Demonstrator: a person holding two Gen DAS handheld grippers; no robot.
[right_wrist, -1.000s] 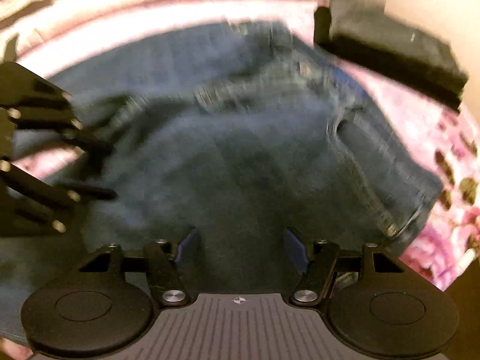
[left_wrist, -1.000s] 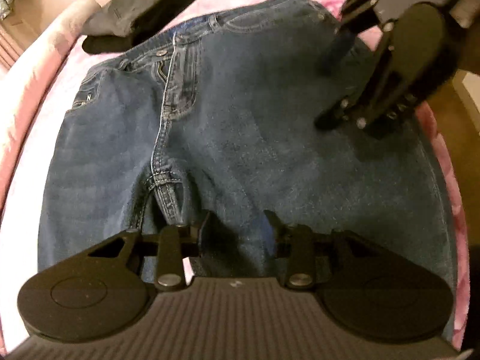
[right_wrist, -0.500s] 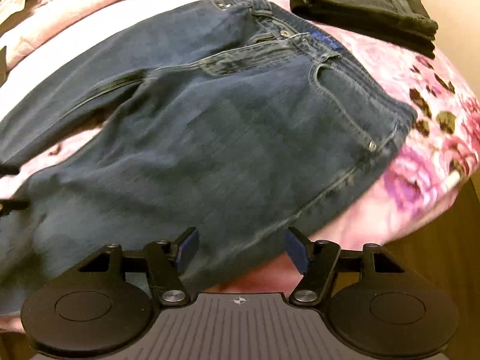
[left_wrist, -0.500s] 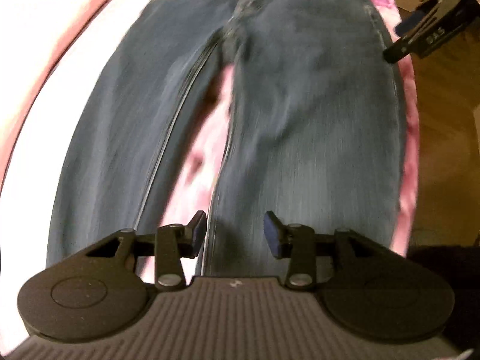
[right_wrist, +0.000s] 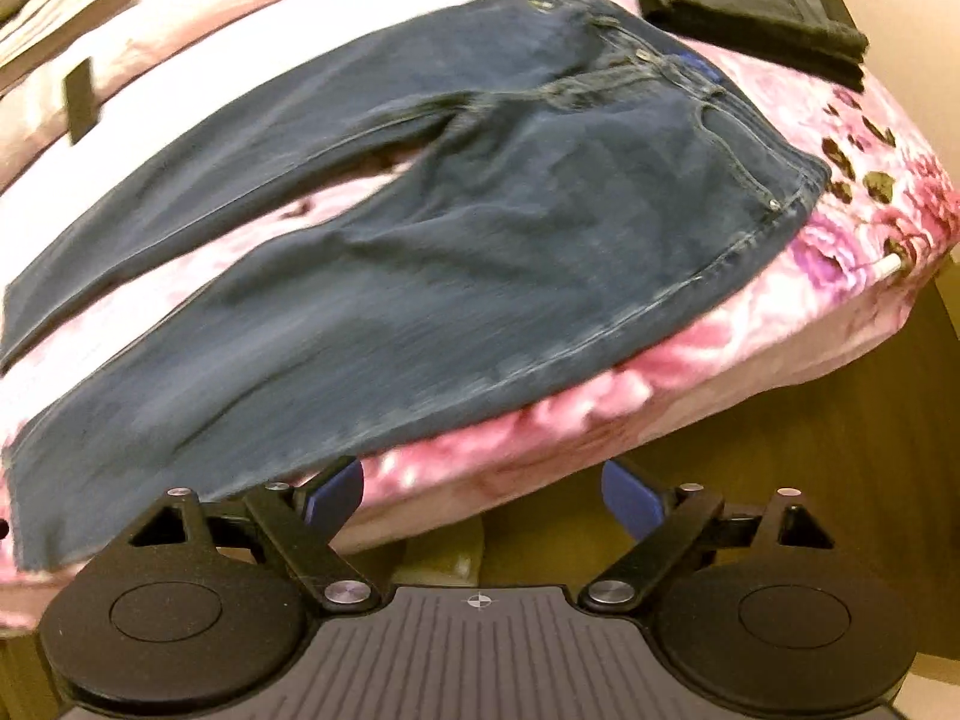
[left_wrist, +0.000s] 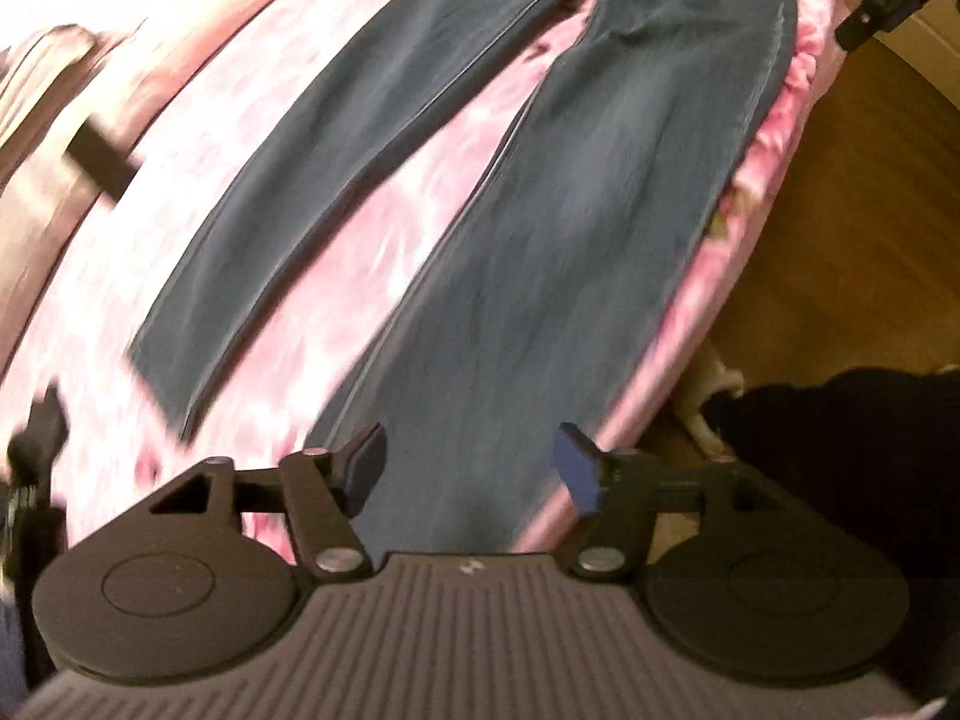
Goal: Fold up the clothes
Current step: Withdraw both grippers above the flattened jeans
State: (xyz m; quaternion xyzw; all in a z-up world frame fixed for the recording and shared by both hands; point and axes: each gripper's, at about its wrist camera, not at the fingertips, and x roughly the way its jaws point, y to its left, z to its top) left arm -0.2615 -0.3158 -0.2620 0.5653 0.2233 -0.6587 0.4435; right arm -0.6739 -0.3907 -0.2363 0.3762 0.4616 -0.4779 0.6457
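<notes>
**Jeans laid flat, both tongs opening over the near edge of the bed**

The jeans [right_wrist: 480, 252] are lying spread out on the bed [right_wrist: 870, 240], front side up, with the two legs splayed apart and pink floral cover showing between them. The waistband is sitting toward the far right corner, just short of a folded dark garment [right_wrist: 750, 6] already stacked there. The outer seam of the nearer leg is running along the bed's near edge.

The left tongs [left_wrist: 474, 468] are hovering above the lower part of that nearer leg, jaws opening, with denim showing in the gap below but nothing pinched. The right tongs [right_wrist: 483, 495] are hanging just off the near edge, jaws opening wide, with only the bed's side and floor between them; they too are holding nothing.

By my reading, the spreading step is finished and the first fold is about to begin. The next move is probably calling for bringing one leg over the other: each tongs would need to drop onto the near leg's outer seam, one by the hip and one lower down, pinch a single layer, then carry it across evenly so the seams line up.
</notes>
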